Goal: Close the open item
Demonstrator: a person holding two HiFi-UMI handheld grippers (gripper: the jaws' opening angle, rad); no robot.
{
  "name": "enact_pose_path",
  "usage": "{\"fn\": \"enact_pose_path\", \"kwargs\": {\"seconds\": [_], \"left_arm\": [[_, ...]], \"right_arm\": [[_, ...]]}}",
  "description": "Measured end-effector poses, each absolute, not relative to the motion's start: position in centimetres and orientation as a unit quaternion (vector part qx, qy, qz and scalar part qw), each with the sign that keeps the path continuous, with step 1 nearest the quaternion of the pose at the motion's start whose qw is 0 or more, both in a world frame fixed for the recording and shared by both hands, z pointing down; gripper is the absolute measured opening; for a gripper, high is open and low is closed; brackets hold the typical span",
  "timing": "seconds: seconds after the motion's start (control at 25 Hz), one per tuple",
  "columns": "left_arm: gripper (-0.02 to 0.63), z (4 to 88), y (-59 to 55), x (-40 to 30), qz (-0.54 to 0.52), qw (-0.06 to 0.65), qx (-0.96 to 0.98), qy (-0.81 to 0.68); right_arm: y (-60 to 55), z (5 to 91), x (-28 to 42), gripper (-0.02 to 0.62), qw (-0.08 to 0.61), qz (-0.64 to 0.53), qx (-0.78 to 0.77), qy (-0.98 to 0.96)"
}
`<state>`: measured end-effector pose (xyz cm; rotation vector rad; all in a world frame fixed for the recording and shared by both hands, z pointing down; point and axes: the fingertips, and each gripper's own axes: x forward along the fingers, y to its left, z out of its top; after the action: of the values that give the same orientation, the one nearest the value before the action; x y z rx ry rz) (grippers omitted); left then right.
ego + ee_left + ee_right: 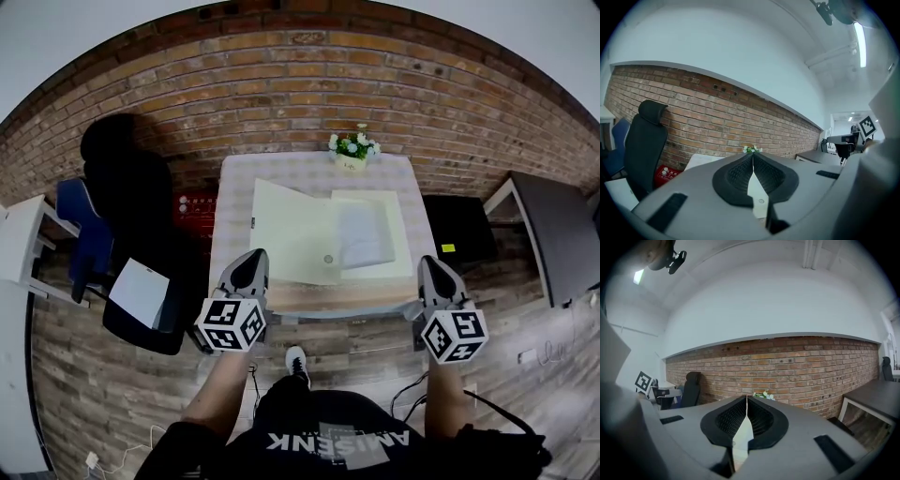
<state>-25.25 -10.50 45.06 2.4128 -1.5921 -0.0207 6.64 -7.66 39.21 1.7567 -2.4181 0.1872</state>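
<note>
Hovering over the near edge of the surface (234, 178), the left gripper (250, 255) and right gripper (432, 263) both point away from the person toward the brick wall (309, 84). Each gripper view shows the jaws pressed together with nothing between them: the left gripper (753, 158) is closed and empty, and so is the right gripper (746, 401).

The box (398, 230), a flat cream one, lies open on the surface ahead of the two grippers and between them. Its lid (286, 225) is folded out flat toward the left gripper's side and ends just ahead of that gripper's tip, slightly to its right. The tray part sits ahead and to the left of the right gripper, with a white cloth (364, 234) lying inside it. Neither gripper touches the box.

Beyond the box, at the far edge of the surface, stands a small pot of flowers (352, 150); it shows right above the closed tips in both gripper views. A black office chair (127, 187) stands to the left of the left gripper, and a white sheet (141, 291) lies on its seat.
</note>
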Motion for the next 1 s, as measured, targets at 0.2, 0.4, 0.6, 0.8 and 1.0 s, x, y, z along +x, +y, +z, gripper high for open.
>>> {"fn": "enact_pose_path", "kwargs": {"seconds": [0.2,0.4,0.6,0.8,1.0], "left_arm": [[0.014,45.0,-13.7,-27.9,-0.004,0.126,0.826,-0.549],[0.014,45.8,-16.5,-30.3,0.001,0.137,0.824,-0.550],[0.014,46.6,-18.6,-31.9,0.006,0.145,0.822,-0.551],[0.014,48.0,-20.2,-32.9,0.025,0.156,0.815,-0.558],[0.014,49.7,-21.5,-33.5,0.040,0.174,0.799,-0.575]], "right_arm": [[-10.8,39.1,4.1,0.043,0.082,0.053,0.580,-0.809],[-13.5,38.6,2.5,0.043,0.077,0.053,0.584,-0.807],[-15.8,38.9,1.5,0.043,0.076,0.059,0.583,-0.807],[-18.3,39.0,0.8,0.043,0.078,0.058,0.568,-0.817],[-20.9,40.1,0.3,0.043,0.083,0.067,0.538,-0.836]]}}
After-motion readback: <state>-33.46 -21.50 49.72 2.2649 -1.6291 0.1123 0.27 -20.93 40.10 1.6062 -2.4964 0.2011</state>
